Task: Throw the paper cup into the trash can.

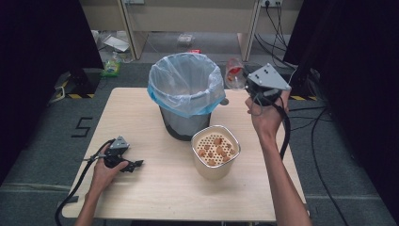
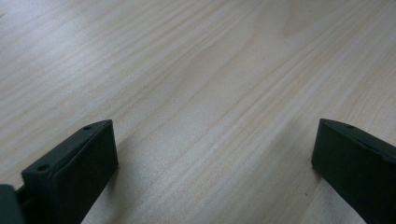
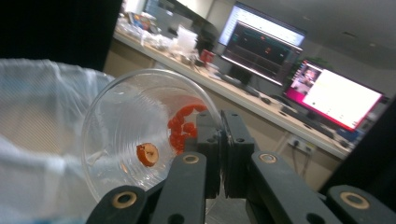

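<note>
In the high view, the right gripper (image 1: 244, 84) is held up in the person's right hand (image 1: 268, 117) at about two o'clock from the middle of the worktop (image 1: 155, 188), just past the right rim of the bin (image 1: 186, 96). A clear plastic cup (image 1: 234, 73) lies tipped on its side in its jaws, its mouth turned toward the bin's blue-edged liner. The bin stands at twelve o'clock on the worktop. A cream strainer pot (image 1: 215, 151) with orange pieces on its perforated insert stands just in front of the bin, at about four o'clock from it. The left gripper (image 1: 136, 164) rests low on the worktop at eight o'clock, in the left hand (image 1: 106, 169), well apart from the pot.

In the left gripper view, the two black jaws stand wide apart, released, with bare pale wood of the worktop (image 2: 196, 84) between them.

In the right gripper view, the jaws are clenched on the rim of the clear plastic cup (image 3: 135, 135), pinching its wall at the three o'clock side of the mouth. Inside the cup, red pieces (image 3: 182, 126) cling near the jaws and one orange slice (image 3: 147, 154) sits near the bottom. The bin liner (image 3: 42, 121) lies at nine o'clock, just beside the cup. Lit monitors (image 3: 299, 70) stand on a far desk at one o'clock.
</note>
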`<state>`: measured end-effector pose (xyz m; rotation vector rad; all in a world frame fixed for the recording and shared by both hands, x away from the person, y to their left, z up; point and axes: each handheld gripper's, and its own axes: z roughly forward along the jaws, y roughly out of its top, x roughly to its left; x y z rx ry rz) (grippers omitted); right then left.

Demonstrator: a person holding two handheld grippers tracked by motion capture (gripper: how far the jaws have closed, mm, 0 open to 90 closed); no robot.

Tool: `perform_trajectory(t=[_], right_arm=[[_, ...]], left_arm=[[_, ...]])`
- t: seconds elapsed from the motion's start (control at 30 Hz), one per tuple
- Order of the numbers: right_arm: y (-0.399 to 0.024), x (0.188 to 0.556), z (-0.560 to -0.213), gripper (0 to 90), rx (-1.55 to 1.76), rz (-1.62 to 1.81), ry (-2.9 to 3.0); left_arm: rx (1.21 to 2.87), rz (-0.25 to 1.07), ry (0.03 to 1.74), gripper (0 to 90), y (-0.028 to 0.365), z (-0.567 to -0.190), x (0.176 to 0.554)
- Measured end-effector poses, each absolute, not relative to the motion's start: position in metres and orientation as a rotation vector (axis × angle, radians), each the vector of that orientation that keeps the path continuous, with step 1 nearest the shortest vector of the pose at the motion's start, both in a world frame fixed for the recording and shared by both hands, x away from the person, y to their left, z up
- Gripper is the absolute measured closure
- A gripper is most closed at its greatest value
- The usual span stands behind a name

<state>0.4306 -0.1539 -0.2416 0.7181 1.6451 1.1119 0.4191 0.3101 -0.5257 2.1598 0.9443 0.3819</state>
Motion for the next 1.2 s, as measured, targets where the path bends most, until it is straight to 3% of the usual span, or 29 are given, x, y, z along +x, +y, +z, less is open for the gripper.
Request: perform_trajectory(t=[0.3,0.63,0.73,0.77,0.83,1.2], right_arm=[[-0.114,0.455,-0.224,87.6,0.694,1.176,1.723],[-0.072,0.492,-0.24,86.2,0.677,1.141,1.873],[-0.063,0.503,-0.244,79.3,0.718,1.173,1.892],[-0.061,0.506,-0.244,71.8,0.739,1.172,1.892],[-0.058,0.509,-0.244,65.2,0.753,1.142,1.881],[-0.083,0.498,-0.238,55.9,0.784,1.139,1.883]], left_arm=[[2.16,0.382,0.945,0.0,0.31,-0.526,0.419],[2.16,0.382,0.945,0.0,0.31,-0.526,0.419],[2.16,0.382,0.945,0.0,0.31,-0.526,0.419],[2.16,0.383,0.945,0.0,0.31,-0.526,0.419],[2.16,0.383,0.945,0.0,0.31,-0.526,0.419],[2.16,0.382,0.946,0.0,0.31,-0.526,0.419]])
